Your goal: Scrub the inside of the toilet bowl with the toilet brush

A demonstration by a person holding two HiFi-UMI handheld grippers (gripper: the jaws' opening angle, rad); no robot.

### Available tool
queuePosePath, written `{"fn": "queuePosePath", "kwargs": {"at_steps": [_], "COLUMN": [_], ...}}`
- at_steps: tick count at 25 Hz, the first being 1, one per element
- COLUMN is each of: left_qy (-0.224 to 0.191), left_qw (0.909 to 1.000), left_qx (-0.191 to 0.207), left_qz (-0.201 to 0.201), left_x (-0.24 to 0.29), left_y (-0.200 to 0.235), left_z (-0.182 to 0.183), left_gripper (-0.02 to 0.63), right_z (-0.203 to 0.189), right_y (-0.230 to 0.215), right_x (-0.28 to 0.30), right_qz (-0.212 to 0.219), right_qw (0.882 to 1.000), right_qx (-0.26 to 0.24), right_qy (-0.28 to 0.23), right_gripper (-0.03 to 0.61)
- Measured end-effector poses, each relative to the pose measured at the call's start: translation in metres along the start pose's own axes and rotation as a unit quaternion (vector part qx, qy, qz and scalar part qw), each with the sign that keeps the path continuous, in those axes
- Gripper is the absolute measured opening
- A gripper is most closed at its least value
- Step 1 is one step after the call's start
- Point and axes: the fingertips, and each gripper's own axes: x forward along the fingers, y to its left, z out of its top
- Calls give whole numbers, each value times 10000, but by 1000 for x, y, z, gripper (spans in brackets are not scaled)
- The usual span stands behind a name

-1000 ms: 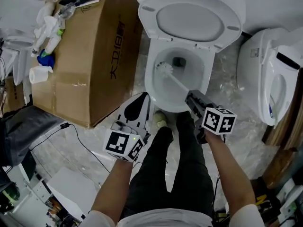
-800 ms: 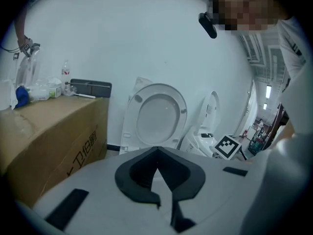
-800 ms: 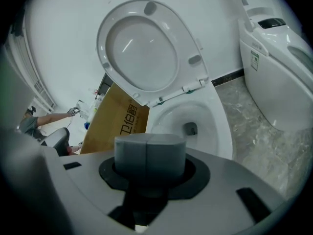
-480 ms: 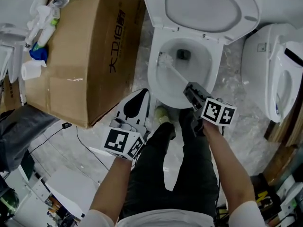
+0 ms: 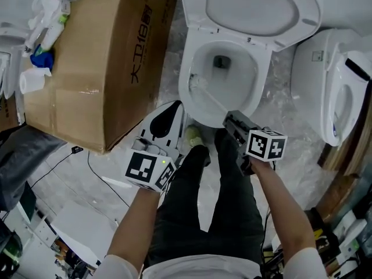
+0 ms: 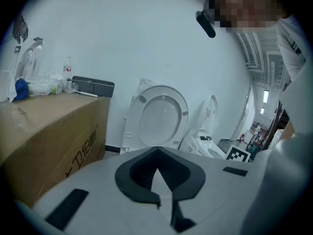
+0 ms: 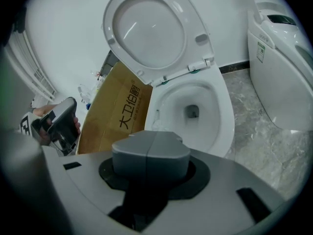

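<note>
The white toilet bowl point(image 5: 256, 92) stands open with its lid point(image 5: 256, 7) up. A white toilet brush point(image 5: 196, 83) rests its head against the bowl's inner left wall, and its thin handle slants down to my right gripper point(image 5: 228, 119), which is shut on the handle end just over the front rim. In the right gripper view the grey jaws point(image 7: 151, 153) are pressed together above the bowl point(image 7: 225, 126), with the brush point(image 7: 155, 117) at the left wall. My left gripper point(image 5: 174, 114) hangs left of the bowl's front, shut with nothing in it point(image 6: 159, 153).
A large cardboard box point(image 5: 87, 63) stands left of the toilet, with bottles and a paper roll point(image 5: 32, 80) on its far side. A second toilet point(image 5: 334, 92) is at the right. My legs point(image 5: 209, 214) stand before the bowl. A cable point(image 5: 99, 173) lies on the marble floor.
The brush head has slid along the bowl's left wall toward the front. The right gripper has drawn back a little with the handle. The left gripper has hardly moved.
</note>
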Motion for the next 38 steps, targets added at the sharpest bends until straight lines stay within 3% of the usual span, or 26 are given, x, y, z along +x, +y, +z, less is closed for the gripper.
{"fn": "queuePosePath", "kwargs": {"at_steps": [7,13,25,34,38], "left_qy": [26,-9,-43,37,71], "left_qw": [10000,9999,9998,9999,9998], "left_qx": [-65,-132,-197,-129,-73], "left_qz": [-15,8,76,-48,-161], "left_x": [1,2,5,14,19], "left_y": [-6,-10,-10,-20,-30], "left_z": [0,3,8,3,1], "left_gripper": [8,8,8,8,8], "right_z": [-23,-29,0,30,37], "right_y": [-8,-25,-58,-61,-62], "right_x": [-23,-49,-98,-106,-104], "right_qz": [-104,-305,-975,-1509,-1713], "right_qw": [9959,9812,9201,8826,8717], "right_qx": [-622,-1465,-3086,-3692,-3850], "right_qy": [653,1218,2206,2488,2500], "right_gripper": [157,158,158,158,156]}}
